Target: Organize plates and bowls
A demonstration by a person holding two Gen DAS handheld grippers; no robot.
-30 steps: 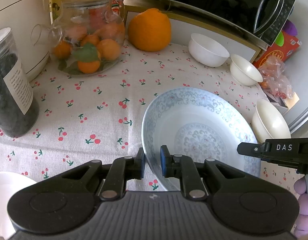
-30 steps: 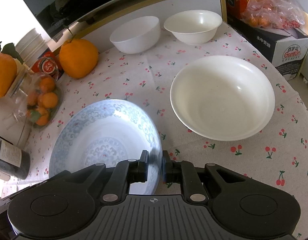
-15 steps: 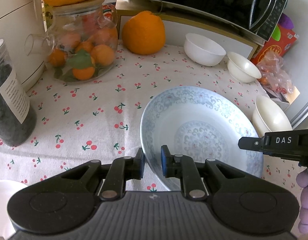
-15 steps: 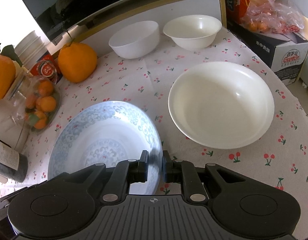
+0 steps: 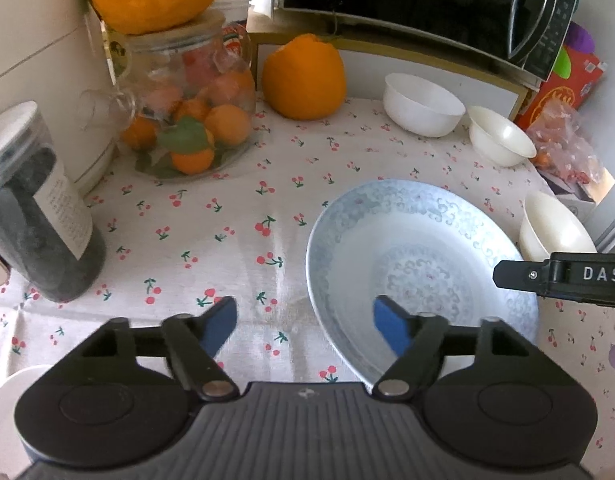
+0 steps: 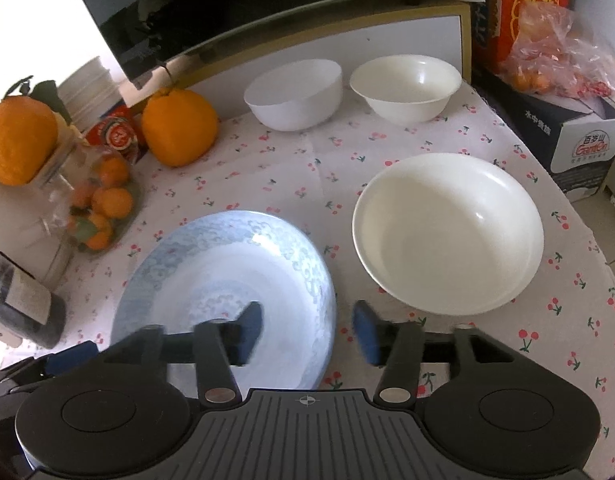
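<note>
Both grippers are letting go: the left gripper (image 5: 305,326) and right gripper (image 6: 307,328) are opening, straddling opposite rims of the blue plate (image 6: 227,276), gripping nothing. It's sitting lower centre on the cloth, probably glazed, slick, breakable; best pinched at the rim.

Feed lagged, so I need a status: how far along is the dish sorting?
Done: the blue-patterned plate sits on the cherry-print tablecloth. In hand: nothing; left gripper and right gripper are opening off its rim. Left: wide cream bowl and two small white bowls stand unstacked.
</note>
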